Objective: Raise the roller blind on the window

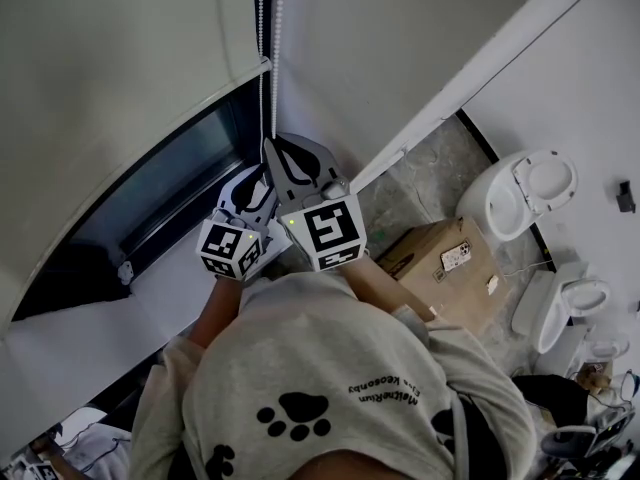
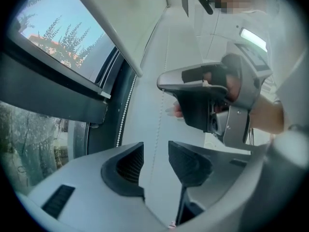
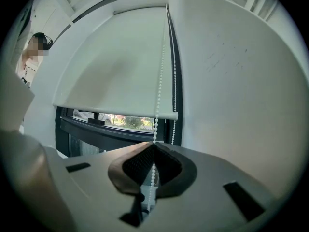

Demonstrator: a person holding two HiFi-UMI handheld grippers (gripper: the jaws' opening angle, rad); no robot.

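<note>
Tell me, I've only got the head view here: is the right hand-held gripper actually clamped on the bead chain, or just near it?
Observer: Clamped. In the right gripper view, the right hand-held gripper has its jaws closed on the nearer strand of the bead chain.
Operator: And the left one?
Observer: The left hand-held gripper is open. A chain strand shows in the gap, and the pads are not pressing on it.
</note>
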